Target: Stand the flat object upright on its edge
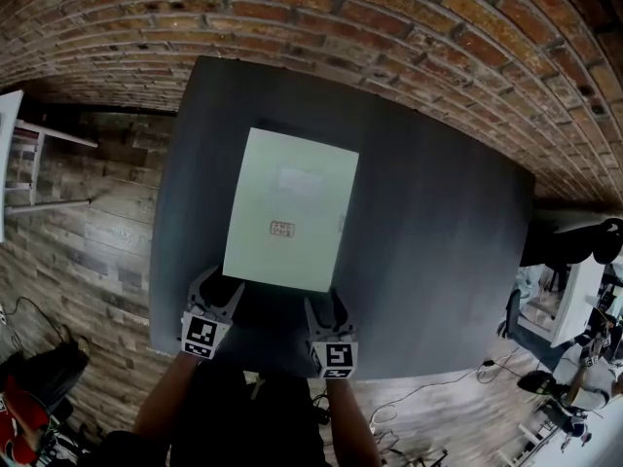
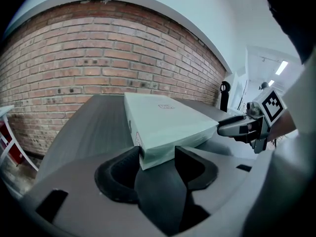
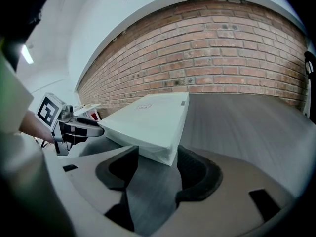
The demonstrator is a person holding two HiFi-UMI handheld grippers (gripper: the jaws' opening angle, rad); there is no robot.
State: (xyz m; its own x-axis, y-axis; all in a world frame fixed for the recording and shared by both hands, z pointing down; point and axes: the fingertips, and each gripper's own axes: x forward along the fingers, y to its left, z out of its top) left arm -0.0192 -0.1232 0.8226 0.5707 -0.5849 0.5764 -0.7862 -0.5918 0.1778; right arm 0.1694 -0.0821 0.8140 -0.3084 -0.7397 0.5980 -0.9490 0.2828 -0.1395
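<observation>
1. Head view: a dark grey table stands with its far edge against a curved brick wall, on a wood-plank floor.
2. Well off the table's left side stands a white piece of furniture. Loose cables lie on the floor past the near right corner, and more clutter sits at the far right, too small to name.
3. The flat object is a pale green box. It lies on its broad face near the middle of the table, with a small reddish label facing up.
4. Its long axis runs away from the person towards the brick wall, with the far end leaning slightly to the right. The near short edge faces the person, and none of its edges is raised off the table.
5. The left gripper sits at the box's near left corner and the right gripper at its near right corner, both just above the table's near edge.
6. Left gripper view: the left gripper's jaws stand apart with the box's corner between them. The left pad is right against the box's side, the right pad is clear of it, and nothing is clamped. The right gripper shows beyond the box.
7. Right gripper view: the right gripper's jaws are likewise spread, and the box's corner pokes in between them unpinched. The left gripper shows at the far left.
</observation>
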